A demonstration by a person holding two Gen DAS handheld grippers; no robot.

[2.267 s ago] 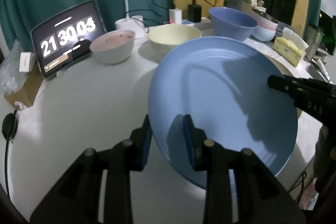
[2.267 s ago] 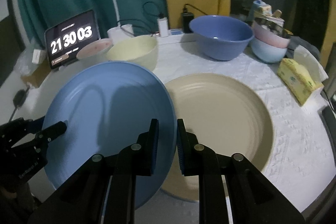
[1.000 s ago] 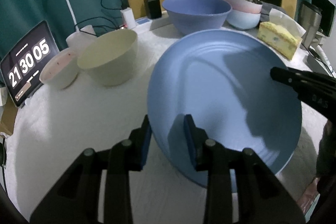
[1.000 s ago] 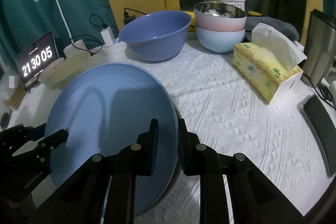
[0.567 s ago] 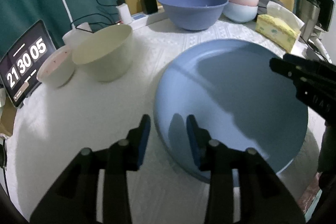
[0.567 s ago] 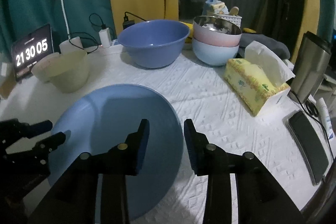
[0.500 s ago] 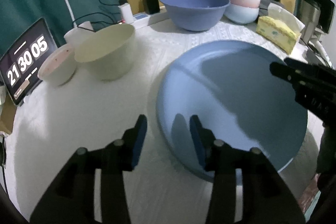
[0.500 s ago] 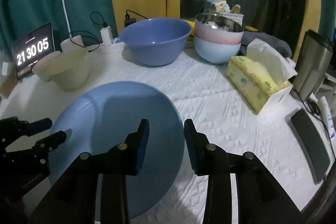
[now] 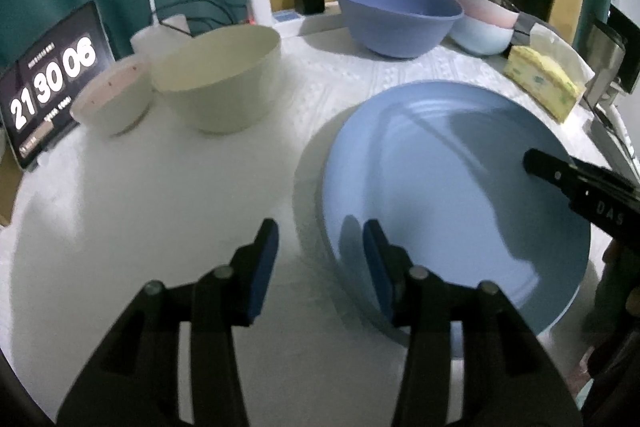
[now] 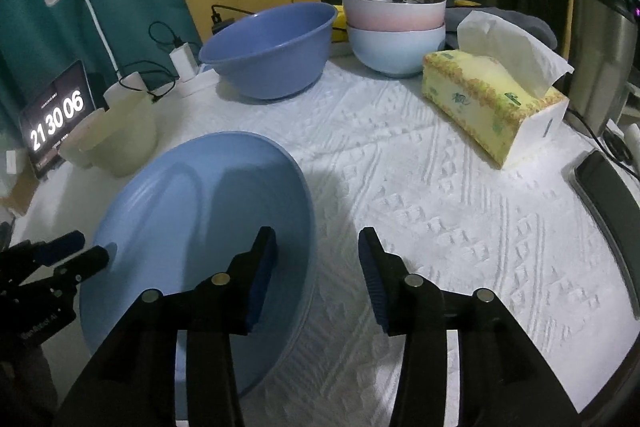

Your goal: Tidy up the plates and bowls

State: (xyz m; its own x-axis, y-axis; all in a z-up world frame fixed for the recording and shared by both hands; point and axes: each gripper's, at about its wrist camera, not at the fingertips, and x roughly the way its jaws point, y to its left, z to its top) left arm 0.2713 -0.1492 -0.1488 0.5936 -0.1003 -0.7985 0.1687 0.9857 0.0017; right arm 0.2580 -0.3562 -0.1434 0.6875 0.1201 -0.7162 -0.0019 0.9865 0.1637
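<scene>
Resting flat: blue plate between two spread grippers

Lying level on the white textured tablecloth [image 10: 440, 187], the blue plate [image 9: 452, 187] sits on top of another plate, of which only a thin darker rim shows along its near edge. In the left wrist view the left gripper [image 9: 318, 263] has its fingers well apart, one on each side of the plate's rim at about 7 o'clock on the plate, and neither pad clearly presses on it. The right gripper [image 10: 316, 275] also has its fingers spread wide, straddling the plate's rim at roughly 4 o'clock as the right wrist view shows it; its left finger hangs over the plate's inside, its right finger over bare cloth.

From the plate's centre in the left wrist view, the cream bowl [image 9: 218, 79] stands at 10 o'clock, with the small pink speckled bowl [image 9: 112, 99] just beside it farther out. The big blue bowl [image 9: 396, 15] sits at 12 o'clock, and the stacked pink and pale blue bowls [image 10: 394, 31] lie at about 1 o'clock, near the yellow tissue box [image 10: 492, 107]. A tablet clock [image 9: 52, 83] reading 21 30 06 stands at the far 9 o'clock edge.
</scene>
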